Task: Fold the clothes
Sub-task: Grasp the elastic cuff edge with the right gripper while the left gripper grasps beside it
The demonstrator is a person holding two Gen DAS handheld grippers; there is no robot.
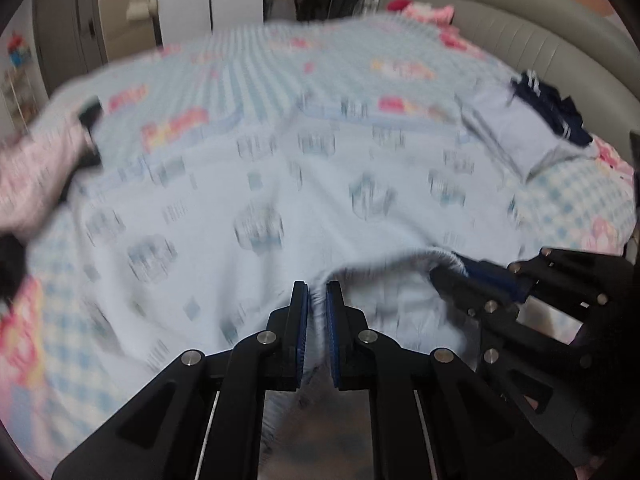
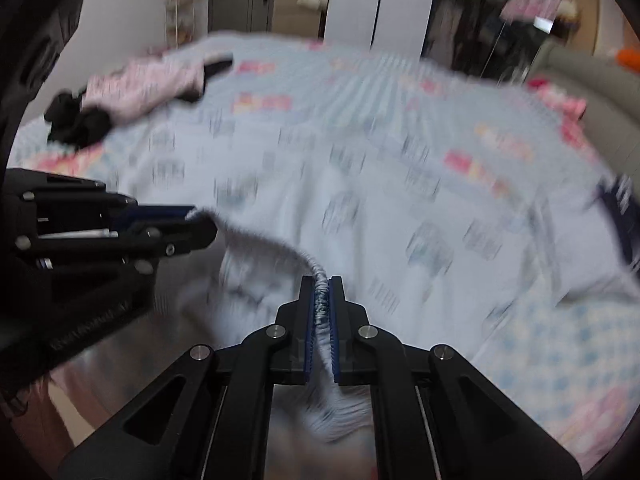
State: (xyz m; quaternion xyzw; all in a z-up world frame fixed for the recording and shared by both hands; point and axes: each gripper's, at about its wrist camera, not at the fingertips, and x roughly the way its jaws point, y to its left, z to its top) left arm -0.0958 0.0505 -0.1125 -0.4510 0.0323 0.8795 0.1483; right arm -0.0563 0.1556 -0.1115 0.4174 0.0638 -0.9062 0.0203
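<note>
Left tongs (image 1: 318, 294) and right tongs (image 2: 322, 292) each clamped on elastic waistband of pale blue patterned garment (image 1: 280, 184). Garment spreads over checked bed (image 1: 580, 200); frames motion-blurred. Pink clothing (image 2: 148, 84) far left.

Motion blur is smearing the printed garment (image 1: 280, 200) in both views, so its small grey motifs are staying unreadable. The bedspread (image 1: 248, 64) pattern is blurring too; its pink patches cannot be made out. The left tool (image 1: 318, 300) is hiding the strip of waistband (image 2: 256, 236) between its pads. The pink clothing (image 1: 36, 168) is running off the left wrist view's edge. A dark striped item (image 2: 620, 208) is being cut by the right wrist view's rim, and what it is cannot be told.
</note>
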